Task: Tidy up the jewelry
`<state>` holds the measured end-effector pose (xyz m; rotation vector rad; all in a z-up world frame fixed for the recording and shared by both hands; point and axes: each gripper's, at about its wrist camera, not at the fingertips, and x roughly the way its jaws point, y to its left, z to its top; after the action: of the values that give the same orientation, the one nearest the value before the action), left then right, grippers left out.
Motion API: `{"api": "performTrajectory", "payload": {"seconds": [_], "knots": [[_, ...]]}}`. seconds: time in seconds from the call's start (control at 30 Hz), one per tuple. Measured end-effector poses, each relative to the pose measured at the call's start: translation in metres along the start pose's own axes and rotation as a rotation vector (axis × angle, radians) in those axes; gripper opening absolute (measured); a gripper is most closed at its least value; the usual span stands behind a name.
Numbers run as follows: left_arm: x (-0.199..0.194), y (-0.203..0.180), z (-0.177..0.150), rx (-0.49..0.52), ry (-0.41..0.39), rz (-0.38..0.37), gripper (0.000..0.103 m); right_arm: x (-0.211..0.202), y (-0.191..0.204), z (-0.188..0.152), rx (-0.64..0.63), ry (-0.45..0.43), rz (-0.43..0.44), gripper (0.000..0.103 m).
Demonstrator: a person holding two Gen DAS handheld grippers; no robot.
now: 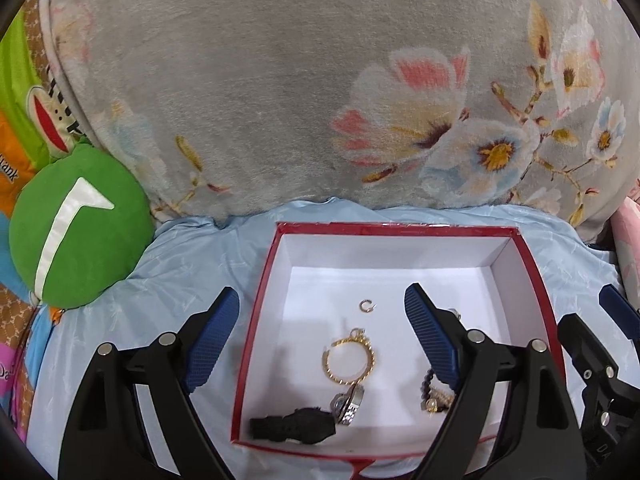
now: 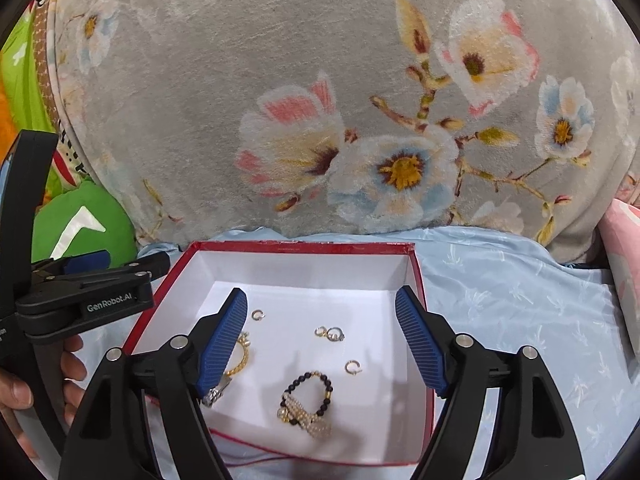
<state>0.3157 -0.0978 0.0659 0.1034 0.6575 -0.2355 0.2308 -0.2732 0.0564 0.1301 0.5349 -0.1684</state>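
Observation:
A red box (image 1: 536, 272) with a white inside lies on the blue sheet. In it are a gold chain bracelet (image 1: 349, 358), a watch with a black strap (image 1: 304, 426), a small ring (image 1: 366, 306) and a bead bracelet (image 1: 434, 396). My left gripper (image 1: 322, 334) stands open over the box's left part, nothing between its fingers. In the right wrist view the box (image 2: 420, 276) holds the bead and pearl bracelet (image 2: 308, 404), several small rings (image 2: 334, 334) and the gold bracelet (image 2: 240, 360). My right gripper (image 2: 320, 336) hangs open above them, holding nothing.
A big grey floral cushion (image 1: 320, 80) rises right behind the box. A green round pillow (image 1: 80, 228) lies at the left. A hand (image 2: 24, 392) holds the left gripper's body (image 2: 80, 300). Blue sheet (image 2: 520, 300) spreads to the right of the box.

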Motion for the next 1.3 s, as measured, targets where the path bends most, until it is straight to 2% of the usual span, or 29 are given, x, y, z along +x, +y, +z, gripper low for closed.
{"api": "performTrajectory", "payload": {"seconds": [0.13,0.4,0.73,1.07,1.3], "knots": [[-0.017,0.01,-0.014,-0.007,0.009,0.013,0.085,-0.015,0.005,-0.014,0.012,0.006,-0.012,0.086],[-0.04,0.014,-0.052,0.01,0.058,0.045,0.087,-0.038,0.009,-0.044,0.031,0.057,-0.039,0.086],[-0.05,-0.001,-0.079,0.039,0.147,0.046,0.091,-0.047,0.019,-0.06,0.017,0.168,-0.074,0.087],[-0.036,-0.001,-0.08,0.026,0.225,0.054,0.093,-0.031,0.017,-0.06,0.035,0.249,-0.078,0.088],[-0.024,-0.001,-0.082,0.011,0.247,0.063,0.094,-0.022,0.019,-0.059,0.028,0.257,-0.078,0.088]]}}
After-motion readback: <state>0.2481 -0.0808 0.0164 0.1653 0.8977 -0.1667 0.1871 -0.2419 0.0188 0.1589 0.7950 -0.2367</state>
